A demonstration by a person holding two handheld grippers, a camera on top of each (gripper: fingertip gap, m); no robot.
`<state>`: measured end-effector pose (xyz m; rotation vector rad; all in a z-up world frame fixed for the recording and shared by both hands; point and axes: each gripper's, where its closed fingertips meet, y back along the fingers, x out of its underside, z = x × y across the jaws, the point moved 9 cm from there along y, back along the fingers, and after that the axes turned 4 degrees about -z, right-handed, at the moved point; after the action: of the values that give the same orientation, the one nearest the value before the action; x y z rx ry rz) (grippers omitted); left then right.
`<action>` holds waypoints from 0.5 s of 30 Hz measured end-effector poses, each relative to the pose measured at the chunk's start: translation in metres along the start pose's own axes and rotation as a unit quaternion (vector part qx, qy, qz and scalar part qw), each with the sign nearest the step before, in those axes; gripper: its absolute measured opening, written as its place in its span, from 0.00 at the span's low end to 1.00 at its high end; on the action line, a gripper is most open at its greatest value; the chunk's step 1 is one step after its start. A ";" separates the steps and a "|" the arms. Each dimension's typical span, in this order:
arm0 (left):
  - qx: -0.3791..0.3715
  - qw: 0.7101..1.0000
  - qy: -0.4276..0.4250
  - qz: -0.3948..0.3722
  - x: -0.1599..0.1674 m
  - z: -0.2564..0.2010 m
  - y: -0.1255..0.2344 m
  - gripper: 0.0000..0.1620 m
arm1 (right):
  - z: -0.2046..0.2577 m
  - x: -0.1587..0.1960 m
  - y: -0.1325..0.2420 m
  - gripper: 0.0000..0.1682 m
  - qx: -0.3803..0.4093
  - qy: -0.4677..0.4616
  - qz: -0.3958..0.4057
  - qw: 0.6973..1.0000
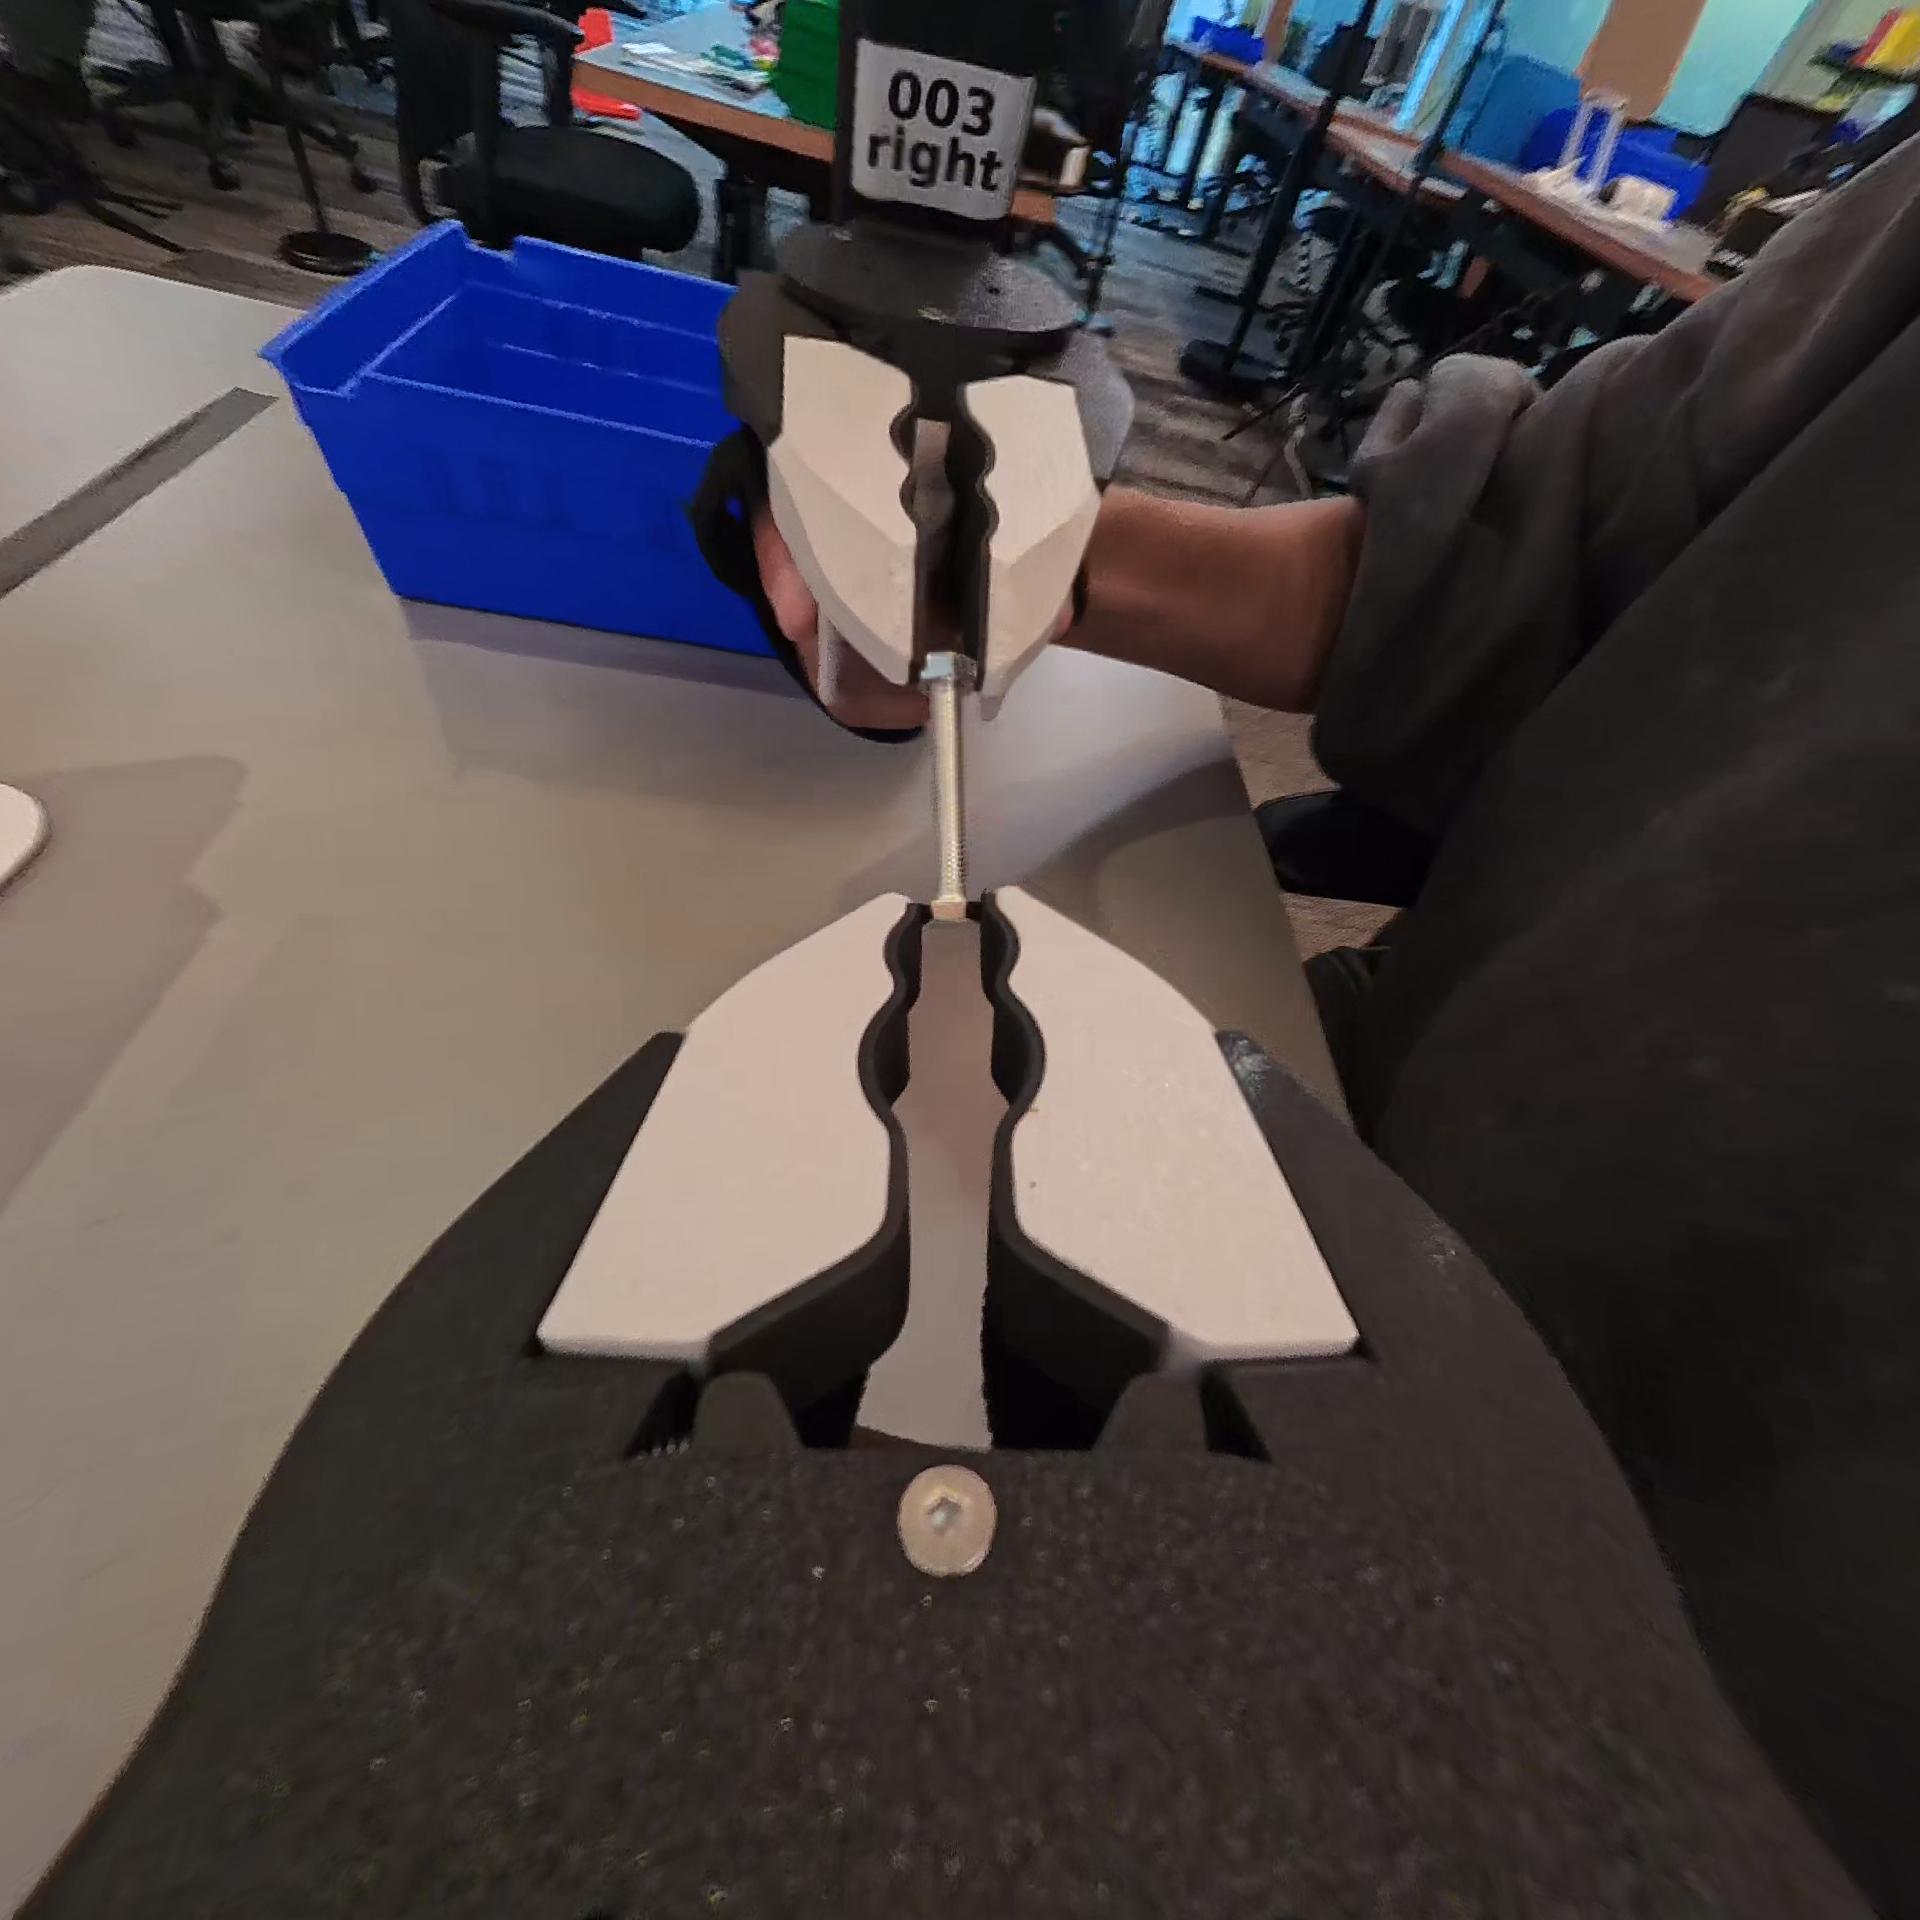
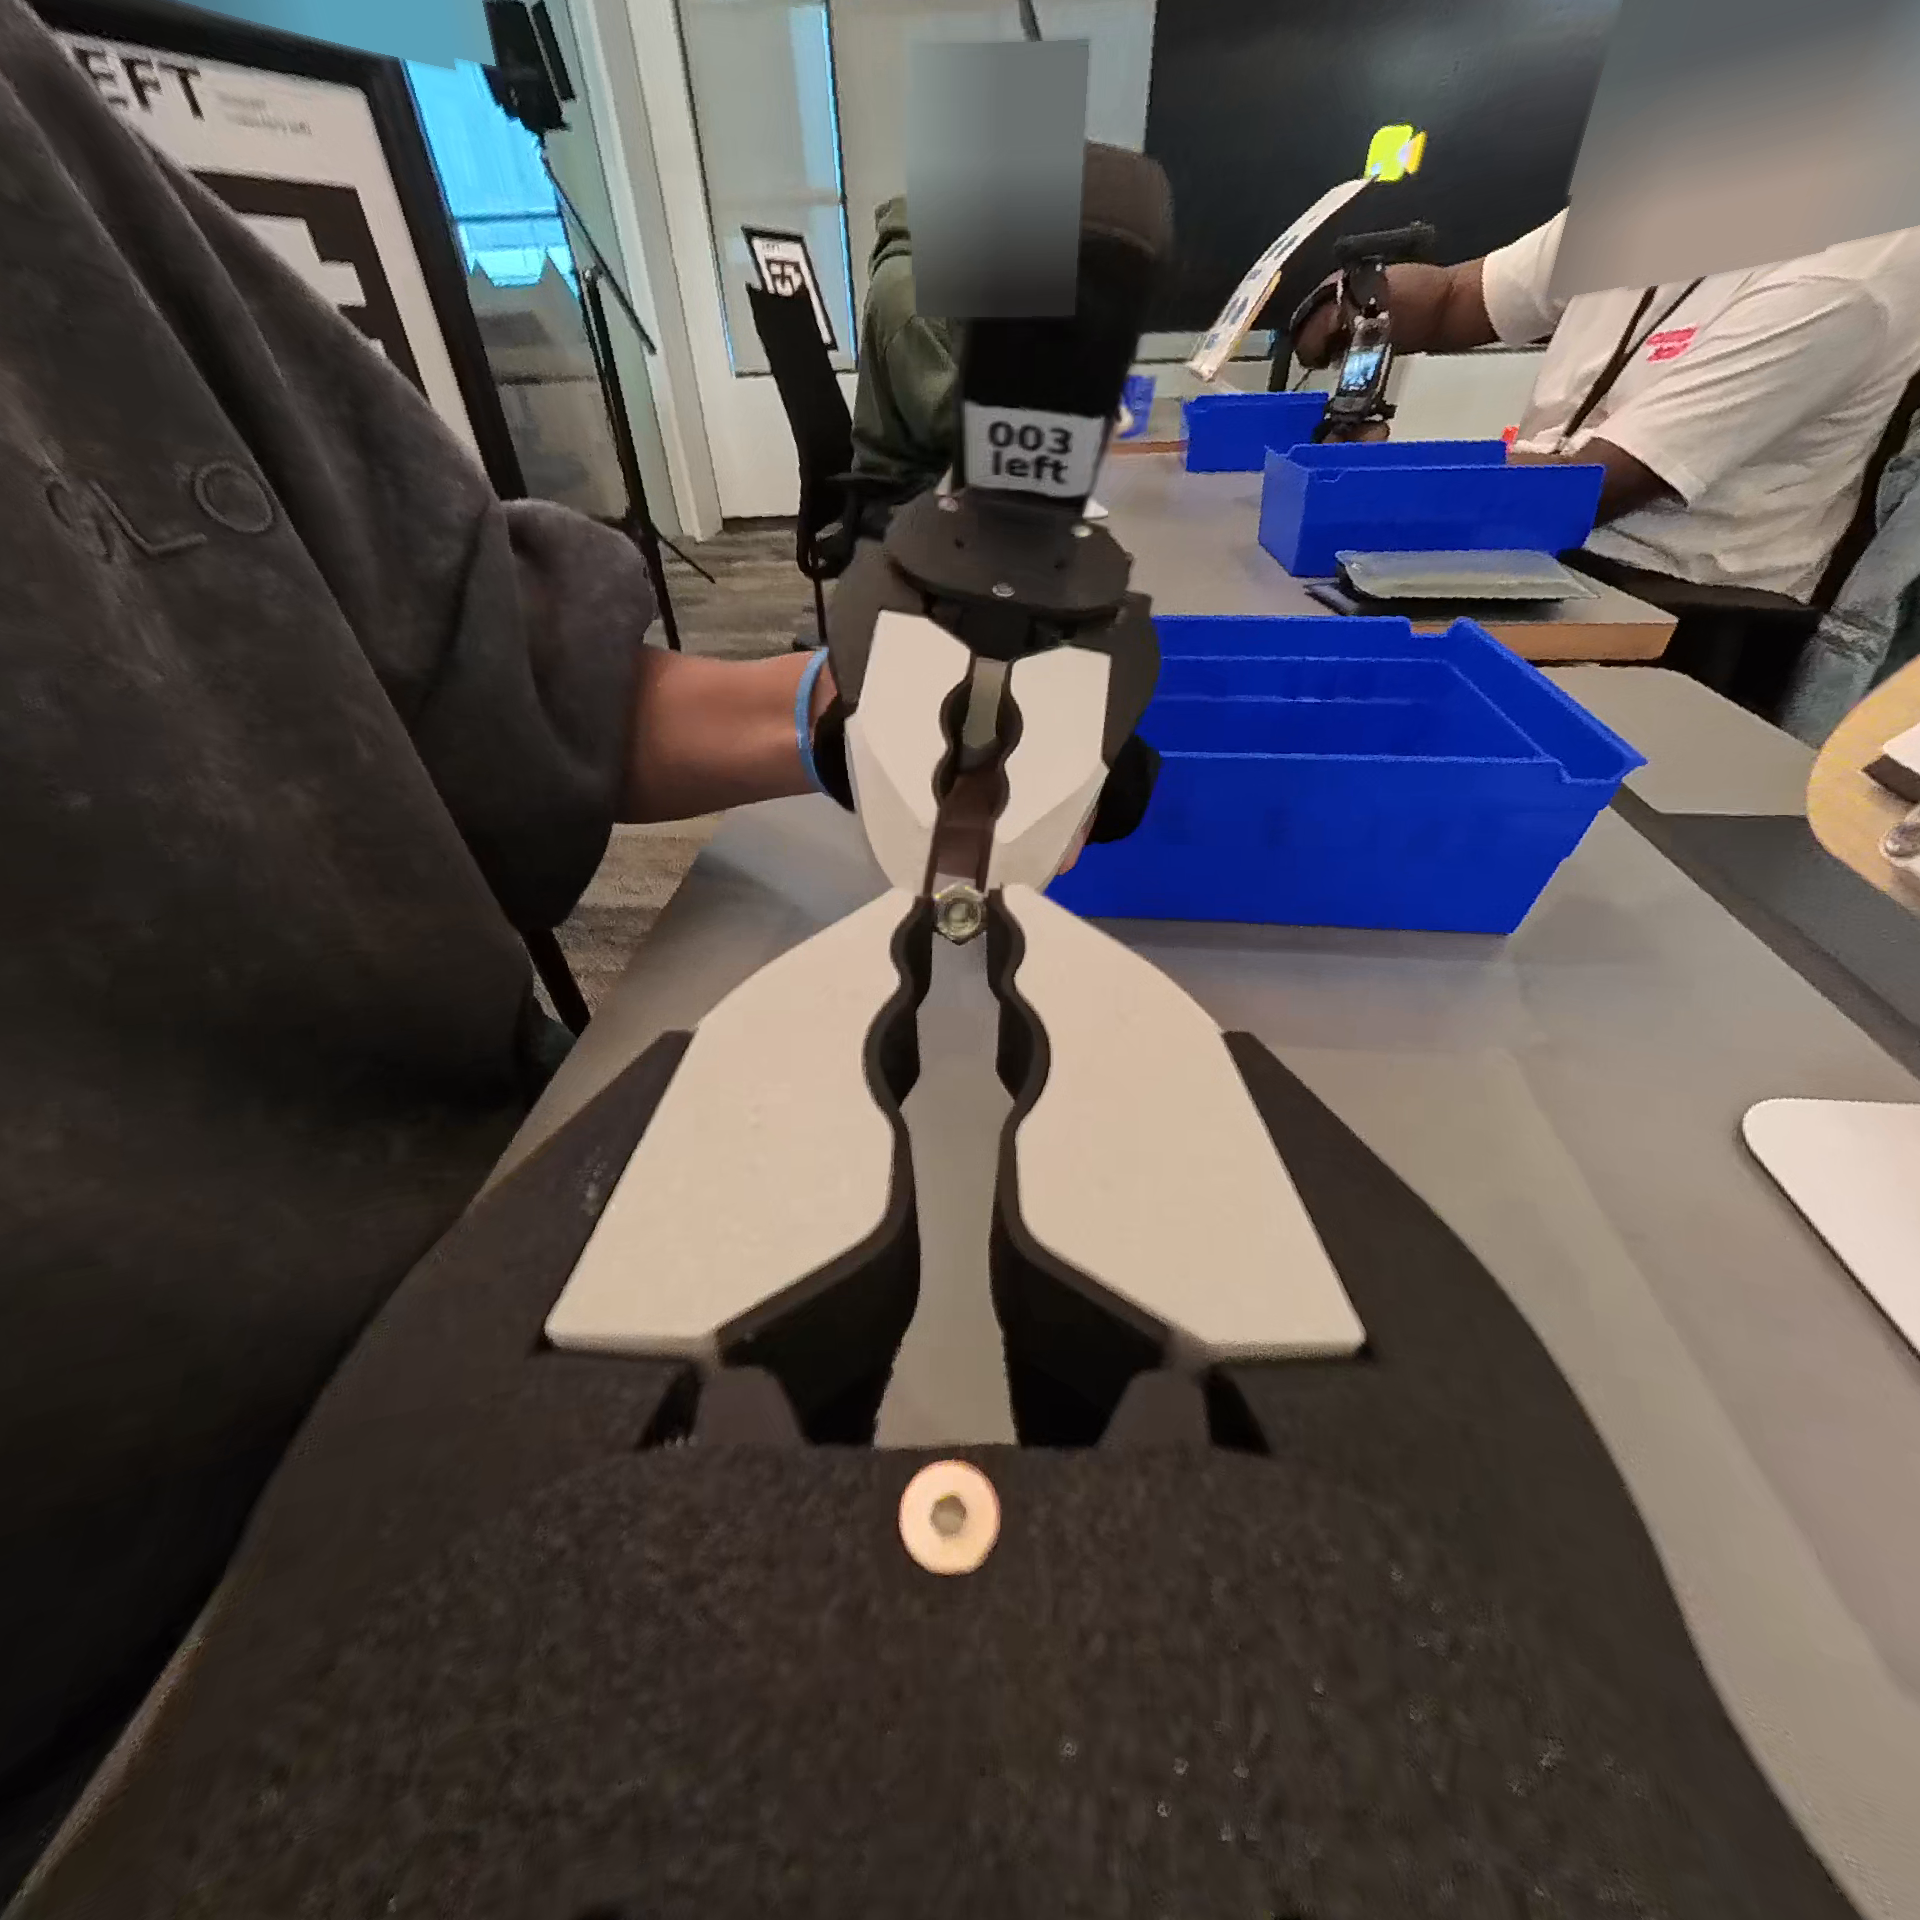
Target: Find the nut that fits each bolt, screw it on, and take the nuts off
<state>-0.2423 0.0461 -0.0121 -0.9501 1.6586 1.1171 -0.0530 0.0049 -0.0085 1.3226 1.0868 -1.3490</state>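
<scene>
A silver threaded bolt (image 1: 949, 790) is held level in the air between my two grippers, above the grey table (image 1: 416, 935). My left gripper (image 1: 949, 910) is shut on the bolt's near end. My right gripper (image 1: 948, 670) faces it and is shut on a silver hex nut (image 1: 943, 665) at the bolt's far end. In the right wrist view the nut (image 2: 958, 914) shows end-on between my right gripper's (image 2: 958, 916) fingertips, and the bolt is hidden behind it. The left gripper (image 2: 961, 883) stands just beyond it. A hand holds each gripper.
An open blue bin (image 1: 540, 468) stands on the table behind the grippers; it also shows in the right wrist view (image 2: 1351, 810). A white flat object (image 2: 1849, 1205) lies at the table's right. The person's dark sleeve (image 1: 1662, 727) is close by. More blue bins (image 2: 1434, 509) and other people are at a far table. My two grippers' fingertips are within a few centimetres of each other.
</scene>
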 end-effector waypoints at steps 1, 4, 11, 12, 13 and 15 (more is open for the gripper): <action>-0.011 1.000 -0.008 0.002 0.000 -0.001 -0.001 0.06 | 0.000 0.001 0.001 0.06 0.001 -0.008 -0.001 1.000; -0.036 0.999 -0.020 0.004 0.000 -0.004 -0.001 0.06 | -0.001 0.004 0.003 0.06 0.010 -0.022 0.011 1.000; -0.133 0.987 -0.088 0.035 0.002 -0.012 -0.009 0.06 | -0.005 0.012 0.006 0.06 0.036 -0.073 -0.001 0.997; -0.143 0.985 -0.093 0.035 0.003 -0.013 -0.010 0.06 | -0.006 0.014 0.006 0.06 0.038 -0.085 -0.004 0.996; -0.152 0.983 -0.096 0.033 0.003 -0.013 -0.010 0.06 | -0.007 0.016 0.007 0.06 0.042 -0.098 -0.006 0.994; -0.171 0.980 -0.099 0.032 0.006 -0.013 -0.011 0.06 | -0.008 0.021 0.007 0.06 0.052 -0.126 -0.009 0.991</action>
<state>-0.2372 0.0303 -0.0180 -0.9649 1.3688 1.5237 -0.0446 0.0112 -0.0292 1.1793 0.8667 -1.5565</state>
